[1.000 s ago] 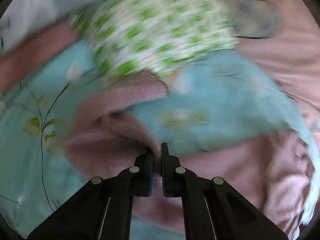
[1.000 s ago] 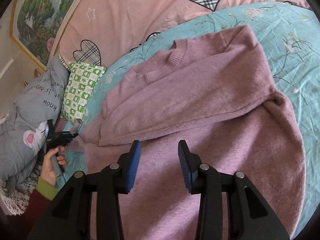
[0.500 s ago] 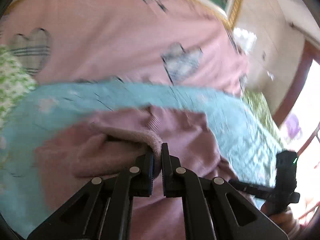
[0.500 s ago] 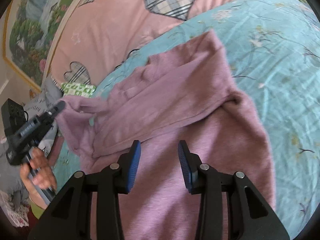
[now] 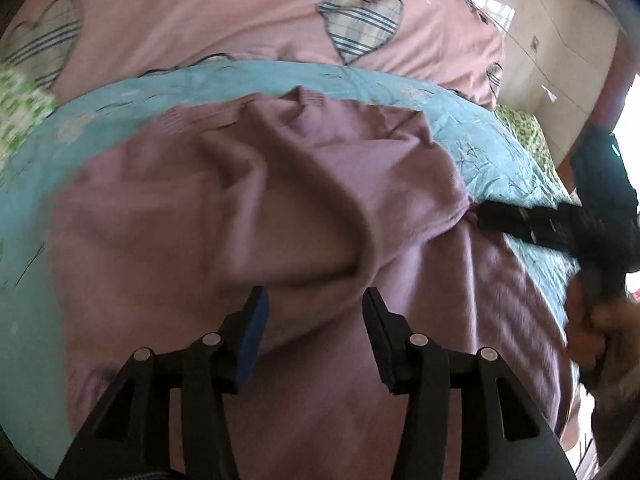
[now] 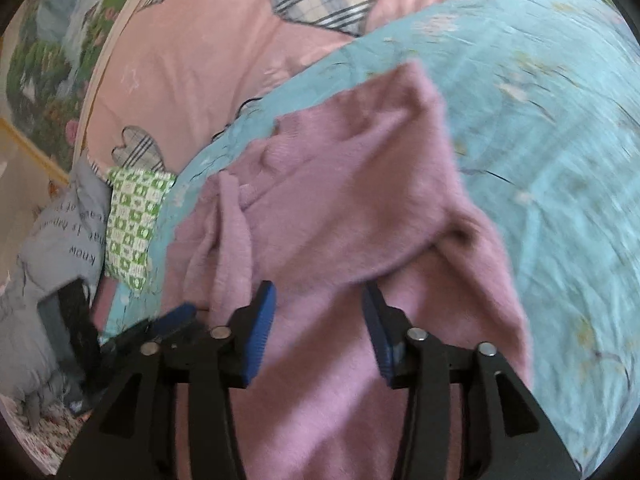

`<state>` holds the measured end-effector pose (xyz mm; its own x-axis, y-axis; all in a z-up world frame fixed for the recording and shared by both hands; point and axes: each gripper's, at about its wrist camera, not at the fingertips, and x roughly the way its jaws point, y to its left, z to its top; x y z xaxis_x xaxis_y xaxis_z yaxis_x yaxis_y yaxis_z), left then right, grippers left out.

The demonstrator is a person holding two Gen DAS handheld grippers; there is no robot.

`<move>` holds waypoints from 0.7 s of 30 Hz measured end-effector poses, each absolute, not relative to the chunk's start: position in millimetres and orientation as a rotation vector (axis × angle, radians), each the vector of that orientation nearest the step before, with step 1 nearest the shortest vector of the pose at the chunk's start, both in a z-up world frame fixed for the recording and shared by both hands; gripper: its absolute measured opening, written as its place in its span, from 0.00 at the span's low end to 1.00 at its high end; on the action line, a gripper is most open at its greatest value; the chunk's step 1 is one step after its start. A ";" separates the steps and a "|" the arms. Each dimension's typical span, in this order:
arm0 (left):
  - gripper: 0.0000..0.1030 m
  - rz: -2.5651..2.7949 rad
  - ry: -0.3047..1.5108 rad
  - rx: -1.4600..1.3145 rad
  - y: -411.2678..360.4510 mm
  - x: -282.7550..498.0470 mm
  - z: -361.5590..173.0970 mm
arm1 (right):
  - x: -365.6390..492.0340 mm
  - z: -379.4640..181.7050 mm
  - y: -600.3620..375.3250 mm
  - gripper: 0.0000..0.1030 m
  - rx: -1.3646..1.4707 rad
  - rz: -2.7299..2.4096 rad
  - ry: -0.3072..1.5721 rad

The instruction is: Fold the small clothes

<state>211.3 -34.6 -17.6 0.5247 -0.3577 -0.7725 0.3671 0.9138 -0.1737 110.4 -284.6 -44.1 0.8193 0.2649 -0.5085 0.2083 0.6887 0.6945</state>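
A mauve knit sweater [image 5: 280, 200] lies on a light blue floral sheet [image 5: 120, 92]. Both sleeves are folded in across its body. My left gripper [image 5: 316, 320] is open and empty, just above the sweater's middle. My right gripper [image 6: 318, 320] is open and empty over the sweater [image 6: 340, 208], near the fold of one sleeve. In the left wrist view the right gripper [image 5: 532, 224] lies at the sweater's right edge. In the right wrist view the left gripper's blue pads [image 6: 176, 316] show at the lower left.
A pink quilt with plaid hearts [image 5: 260, 12] lies behind the sheet. A green checked cloth [image 6: 136, 216] and a grey printed garment [image 6: 60, 240] lie at the left. A painting [image 6: 52, 60] hangs on the wall.
My left gripper carried the sleeve over the sweater's body, then opened and let it go. The sleeve now lies folded on the sweater. My right gripper stayed open over the sweater.
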 end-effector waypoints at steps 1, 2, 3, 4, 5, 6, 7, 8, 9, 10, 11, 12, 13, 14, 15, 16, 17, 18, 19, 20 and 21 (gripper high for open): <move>0.48 -0.409 0.915 0.013 -23.5 205.0 -17.7 | 117.6 -40.6 -282.4 0.51 0.808 0.048 0.629; 0.50 -0.381 0.907 0.017 -13.3 200.9 -17.2 | 131.7 -32.9 -277.7 0.52 0.778 0.068 0.628; 0.52 -0.330 0.901 0.027 1.4 197.2 -18.6 | 140.4 -29.0 -275.2 0.53 0.761 0.080 0.628; 0.52 -0.278 0.900 0.040 13.5 196.6 -20.5 | 153.3 -23.2 -272.4 0.53 0.741 0.090 0.629; 0.52 -0.242 0.903 0.049 22.3 197.6 -22.5 | 170.5 -16.6 -269.5 0.54 0.724 0.102 0.629; 0.52 -0.206 0.917 0.051 33.7 200.7 -27.1 | 185.1 -12.4 -267.2 0.55 0.712 0.118 0.634; 0.52 -0.179 0.946 0.046 45.0 205.7 -33.4 | 202.1 -8.2 -264.4 0.55 0.700 0.134 0.643; 0.52 -0.170 0.971 0.039 51.9 209.6 -38.8 | 225.6 -3.5 -259.7 0.55 0.678 0.155 0.664; 0.52 -0.162 0.990 0.034 58.8 212.5 -43.6 | 238.1 -1.8 -255.8 0.55 0.663 0.167 0.677; 0.52 -0.162 0.995 0.036 61.5 213.0 -45.7 | 254.6 -0.2 -250.1 0.55 0.636 0.173 0.699; 0.52 -0.167 1.003 0.042 62.7 213.1 -47.5 | 274.2 -0.8 -243.3 0.55 0.601 0.173 0.731; 0.52 -0.174 1.009 0.051 62.8 213.1 -49.2 | 285.9 -3.5 -238.7 0.55 0.586 0.168 0.753; 0.52 -0.177 1.009 0.056 62.9 211.4 -49.7 | 293.2 -6.0 -235.8 0.55 0.583 0.167 0.768; 0.52 -0.183 1.011 0.059 62.5 209.2 -49.9 | 303.9 -11.7 -230.3 0.55 0.577 0.176 0.796; 0.52 -0.189 1.012 0.059 64.0 205.6 -49.5 | 309.2 -15.6 -226.0 0.54 0.573 0.182 0.812; 0.52 -0.196 1.006 0.062 64.0 201.2 -49.0 | 310.5 -18.6 -224.3 0.52 0.572 0.187 0.817; 0.52 -0.202 1.000 0.068 63.6 198.7 -48.3 | 310.0 -20.9 -221.2 0.30 0.572 0.204 0.811; 0.52 -0.197 0.993 0.084 61.5 197.7 -49.6 | 309.6 -20.9 -220.4 0.06 0.576 0.220 0.803; 0.52 -0.183 0.995 0.096 58.2 201.2 -50.5 | 304.0 -18.5 -221.6 0.06 0.587 0.221 0.785; 0.52 -0.165 1.001 0.102 56.4 205.6 -52.8 | 300.6 -13.1 -225.0 0.06 0.592 0.215 0.761; 0.52 -0.142 0.997 0.104 55.3 209.5 -53.9 | 290.8 -2.1 -232.0 0.06 0.605 0.206 0.707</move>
